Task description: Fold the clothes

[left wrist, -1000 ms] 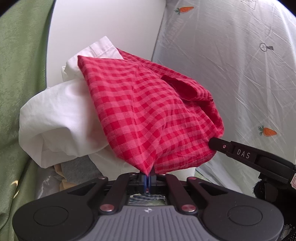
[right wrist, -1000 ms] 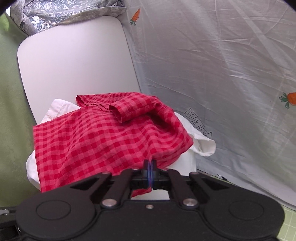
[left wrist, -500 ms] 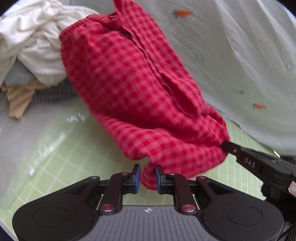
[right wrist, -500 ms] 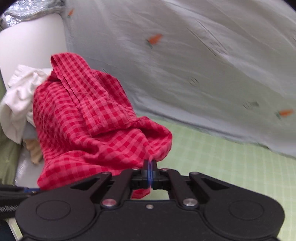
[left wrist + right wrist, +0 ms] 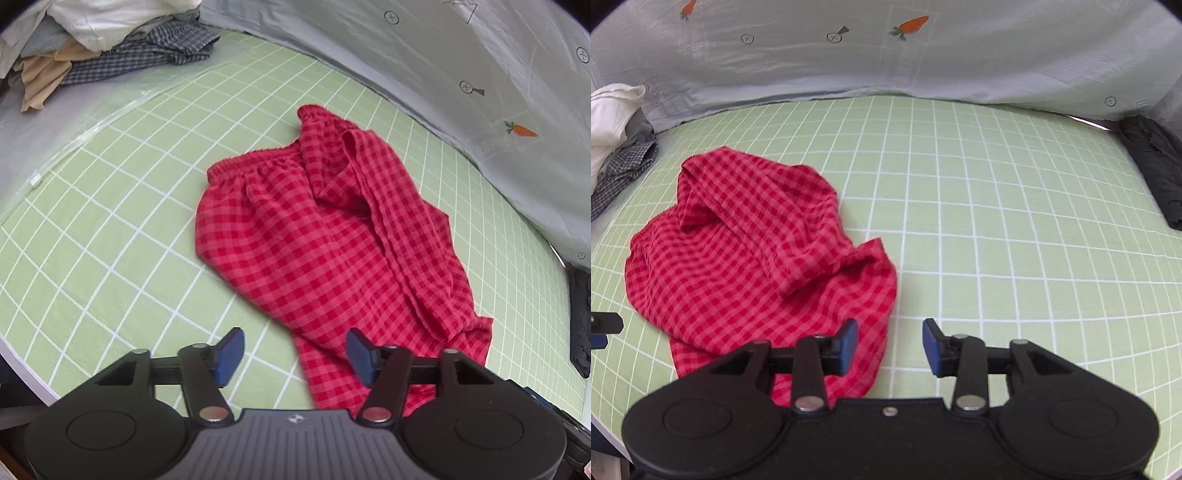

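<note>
With both your left gripper and right gripper released, the rumpled red checked shorts probably hide layers; grab blind and you'll pinch both.

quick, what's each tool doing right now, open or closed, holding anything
Left tool: open, holding nothing; red checked shorts lie on the green mat.
Right tool: open, holding nothing.
</note>
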